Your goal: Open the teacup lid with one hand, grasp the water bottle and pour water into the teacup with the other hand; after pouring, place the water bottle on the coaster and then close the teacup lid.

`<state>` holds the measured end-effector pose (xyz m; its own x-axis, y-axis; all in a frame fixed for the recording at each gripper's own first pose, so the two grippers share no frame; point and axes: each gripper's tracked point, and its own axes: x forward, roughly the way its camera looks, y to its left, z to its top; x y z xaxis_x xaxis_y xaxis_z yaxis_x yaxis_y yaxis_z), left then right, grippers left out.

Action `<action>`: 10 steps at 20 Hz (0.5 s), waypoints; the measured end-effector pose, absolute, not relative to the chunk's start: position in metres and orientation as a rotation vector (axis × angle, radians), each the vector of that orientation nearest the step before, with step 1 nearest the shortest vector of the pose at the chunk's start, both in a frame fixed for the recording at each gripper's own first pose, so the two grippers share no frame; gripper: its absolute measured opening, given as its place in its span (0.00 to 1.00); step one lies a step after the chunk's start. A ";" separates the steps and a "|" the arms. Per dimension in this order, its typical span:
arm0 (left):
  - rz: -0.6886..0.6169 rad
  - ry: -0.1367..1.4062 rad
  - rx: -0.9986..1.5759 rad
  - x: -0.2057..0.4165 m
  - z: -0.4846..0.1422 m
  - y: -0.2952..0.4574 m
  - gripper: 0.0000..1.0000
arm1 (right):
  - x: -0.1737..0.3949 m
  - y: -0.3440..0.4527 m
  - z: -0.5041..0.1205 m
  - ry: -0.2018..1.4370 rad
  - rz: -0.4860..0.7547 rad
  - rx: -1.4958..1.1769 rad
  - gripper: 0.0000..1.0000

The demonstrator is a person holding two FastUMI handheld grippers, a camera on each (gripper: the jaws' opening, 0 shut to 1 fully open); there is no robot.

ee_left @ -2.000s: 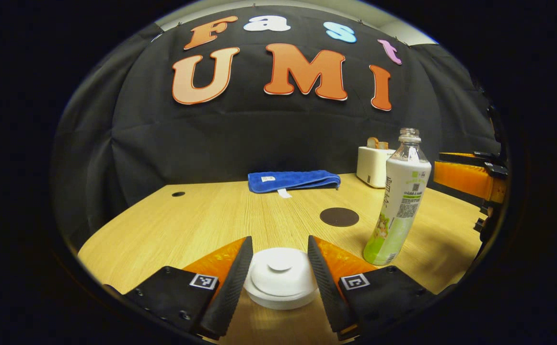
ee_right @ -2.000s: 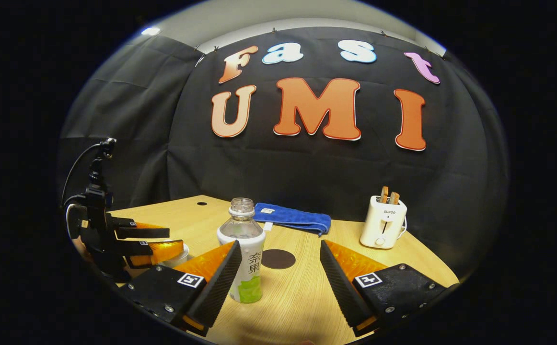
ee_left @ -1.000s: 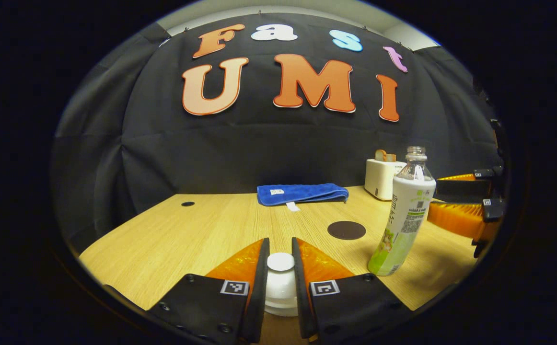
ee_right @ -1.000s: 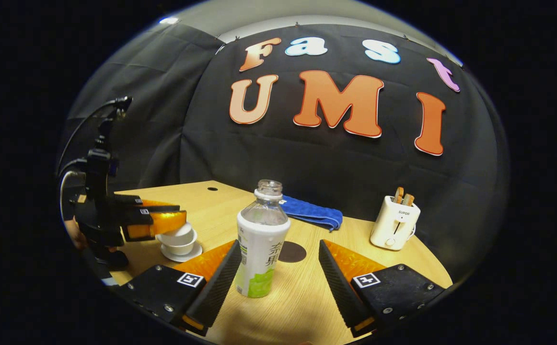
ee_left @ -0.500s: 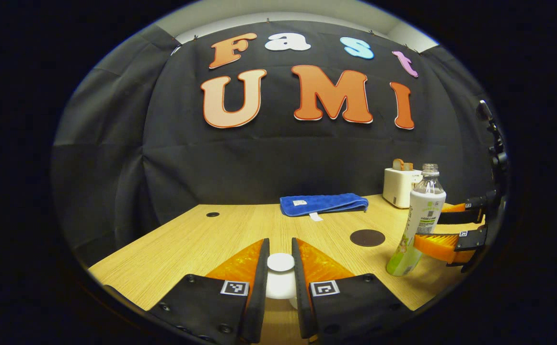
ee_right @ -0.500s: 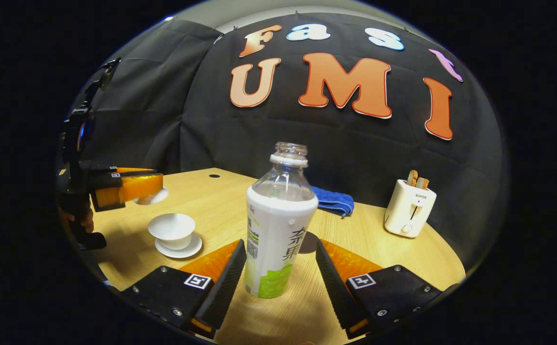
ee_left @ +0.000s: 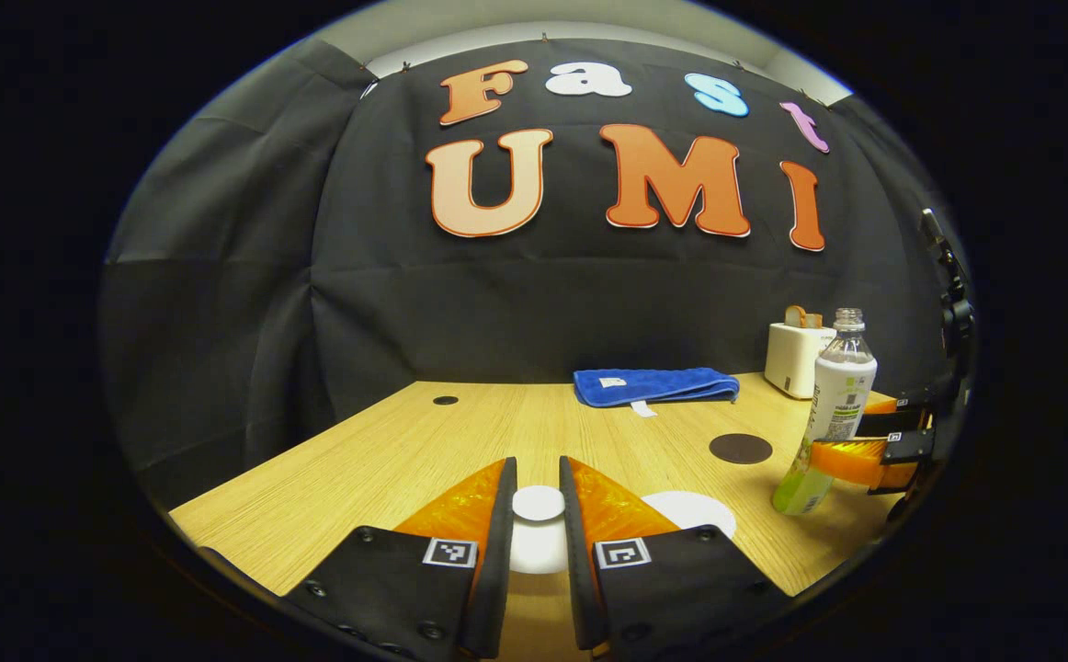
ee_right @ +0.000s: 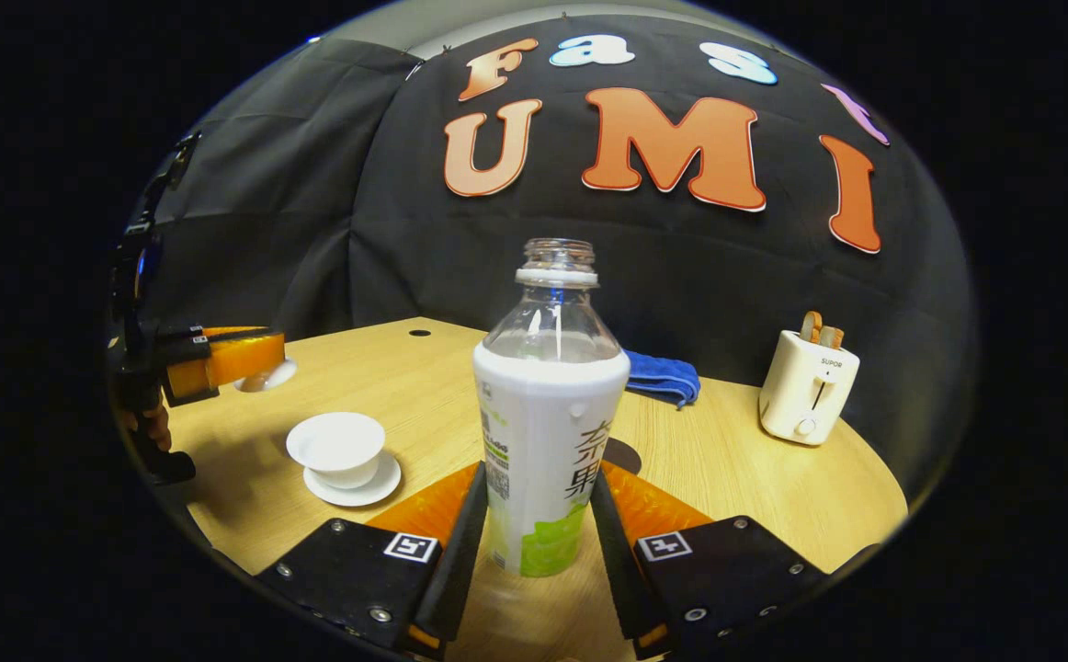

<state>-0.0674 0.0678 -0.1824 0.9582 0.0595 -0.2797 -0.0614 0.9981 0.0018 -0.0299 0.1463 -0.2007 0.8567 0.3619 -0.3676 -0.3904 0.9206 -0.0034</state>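
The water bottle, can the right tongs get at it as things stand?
Probably yes. In the right gripper view the right tongs sit with a finger on either side of the upright water bottle, apparently touching it, and nothing lies between them.

The left gripper [ee_left: 538,487] is held level above the table, its fingers [ee_left: 500,515] pressed on the lid [ee_left: 538,504] — carried clear of the cup. The right gripper [ee_right: 534,501] is set low and level, both fingers [ee_right: 466,533] closed against the sides of the upright bottle [ee_right: 550,405]. A hand [ee_right: 155,425] is seen gripping the left gripper's handle.
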 end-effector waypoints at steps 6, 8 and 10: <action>0.105 0.285 -0.006 -0.072 -0.183 0.090 0.33 | -0.015 0.133 -0.184 0.308 0.347 -0.273 0.63; 0.119 0.285 -0.010 -0.074 -0.183 0.098 0.33 | -0.012 0.130 -0.181 0.280 0.333 -0.372 0.63; 0.143 0.292 -0.015 -0.078 -0.186 0.108 0.33 | -0.009 0.130 -0.181 0.266 0.318 -0.447 0.63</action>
<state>-0.0777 0.1079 -0.1859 0.9478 0.1379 -0.2875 -0.1423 0.9898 0.0054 -0.0093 0.1304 -0.1806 0.9169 0.2407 -0.3184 -0.3559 0.8542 -0.3792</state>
